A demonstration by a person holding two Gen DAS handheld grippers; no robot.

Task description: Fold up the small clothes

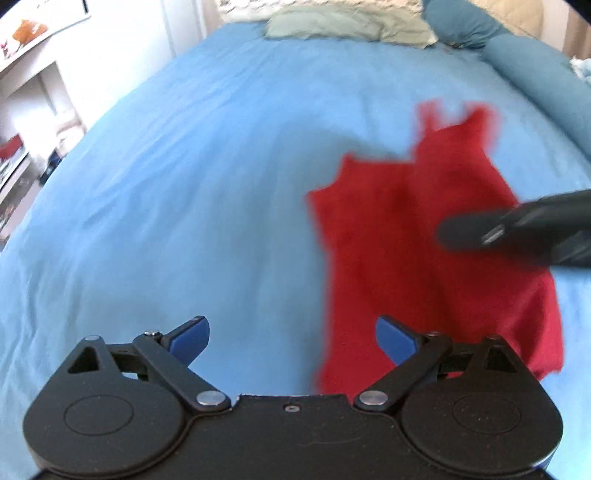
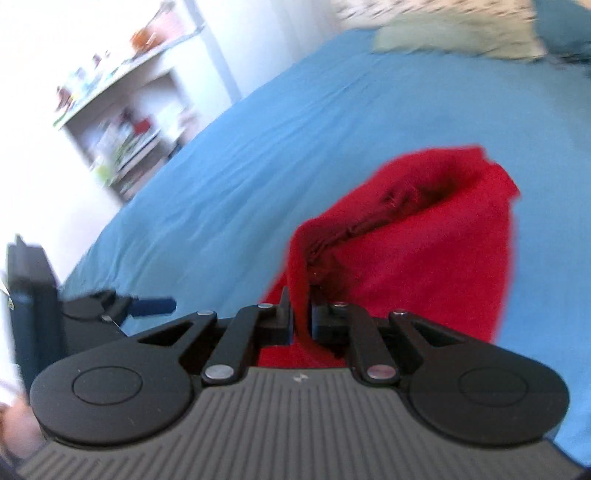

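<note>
A small red garment (image 1: 424,236) lies on the blue bedsheet (image 1: 192,192), right of centre in the left wrist view, blurred by motion. My left gripper (image 1: 291,338) is open and empty, its blue pads just left of the garment's near edge. My right gripper (image 2: 300,314) is shut on a fold of the red garment (image 2: 424,251) and lifts its edge off the sheet. The right gripper shows in the left wrist view (image 1: 517,225) as a dark shape over the garment. The left gripper shows in the right wrist view (image 2: 122,308) at the left.
Pale green pillows (image 1: 347,26) and a blue bolster (image 1: 535,74) lie at the head of the bed. A white shelf unit (image 2: 122,122) with clutter stands beside the bed on the left. The blue sheet (image 2: 295,122) spreads wide around the garment.
</note>
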